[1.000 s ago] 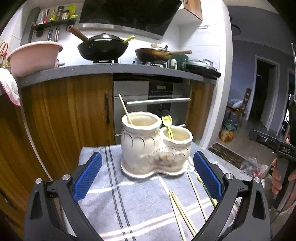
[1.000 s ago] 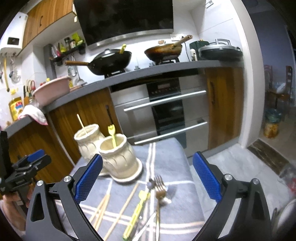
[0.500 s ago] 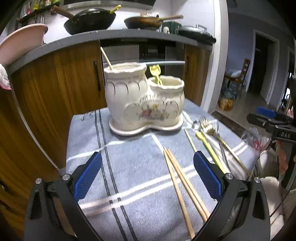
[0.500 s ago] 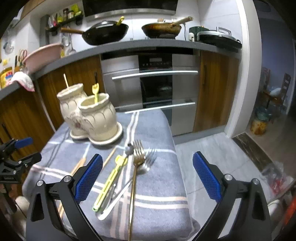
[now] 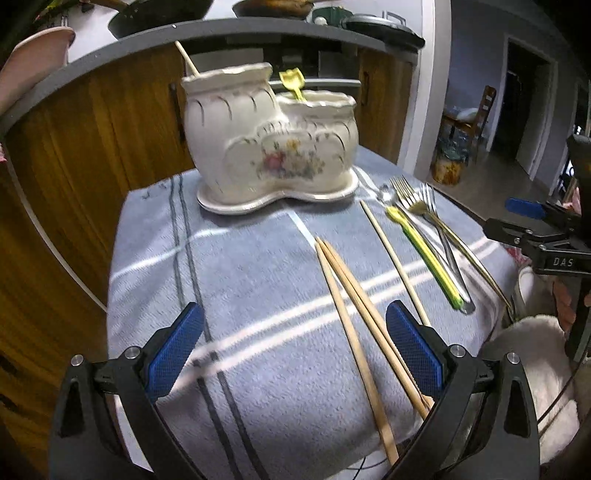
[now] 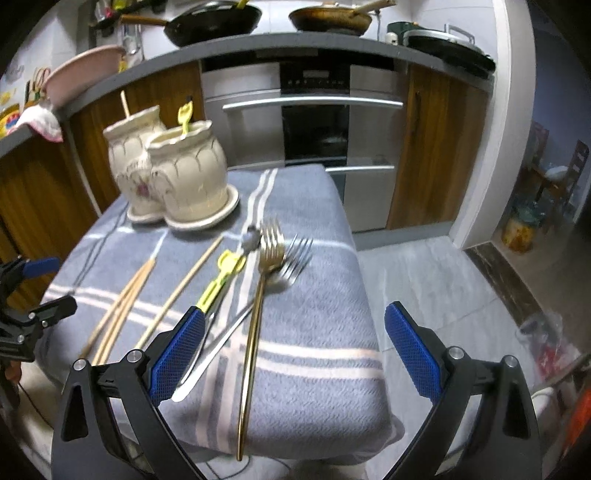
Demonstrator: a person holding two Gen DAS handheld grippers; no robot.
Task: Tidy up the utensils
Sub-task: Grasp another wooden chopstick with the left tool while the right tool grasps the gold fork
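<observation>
Though both spread wide, left hand-held gripper [image 5: 293,345] pad hides chopsticks [image 5: 354,325] ends; right hand-held gripper [image 6: 293,349] pad covers silver handles [image 6: 221,332].

Bare cloth [image 5: 240,295] lies open left of the chopsticks [image 5: 354,314]; the ceramic holder [image 5: 273,140] blocks the table's far end.

A grey kitchen surface [image 6: 155,62] runs above wooden cabinets [image 6: 432,147], with a built-in oven [image 6: 314,125] beneath it. On that surface sit a black wok [image 6: 212,20], a brown pan [image 6: 330,18] and a pink basin [image 6: 81,74].
</observation>
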